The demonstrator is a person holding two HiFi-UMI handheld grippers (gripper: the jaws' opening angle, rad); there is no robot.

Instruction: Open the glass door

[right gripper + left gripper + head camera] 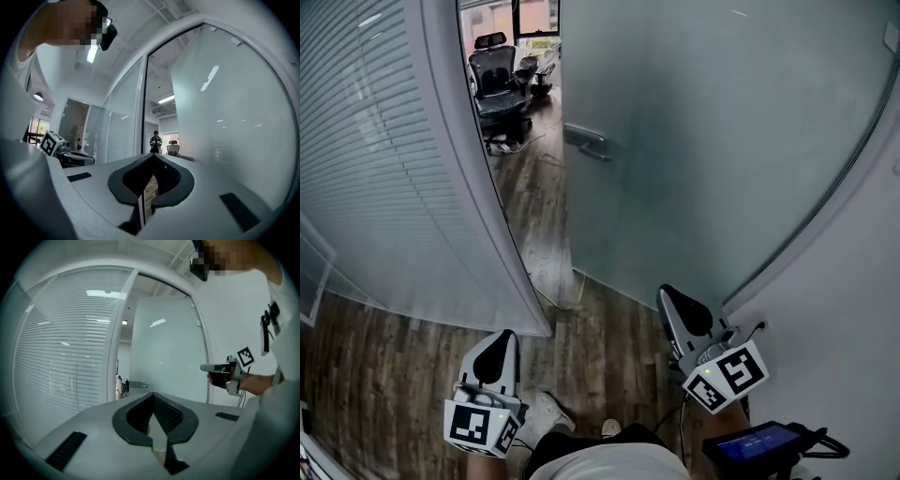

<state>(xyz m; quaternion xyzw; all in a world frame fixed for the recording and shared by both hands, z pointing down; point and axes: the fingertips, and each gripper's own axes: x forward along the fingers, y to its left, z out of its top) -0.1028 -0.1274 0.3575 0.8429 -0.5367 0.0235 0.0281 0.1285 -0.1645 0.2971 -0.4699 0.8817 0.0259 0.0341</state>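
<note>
I see the frosted glass door [712, 141] standing ajar ahead of me. Its metal handle [586, 142] sits at the free left edge, near the slatted glass partition [384, 169]. My left gripper [496, 345] and right gripper [679, 304] are both closed and empty. Below is a wood-plank floor [384, 366], and an office chair [497, 89] shows through the gap.

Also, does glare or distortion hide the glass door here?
Head view: glass door evenly lit, its edges bowed. Left gripper view: strong fisheye, dark corners, a ceiling-light streak reflected on the door. Right gripper view: same fisheye, light streaks on the glass.
</note>
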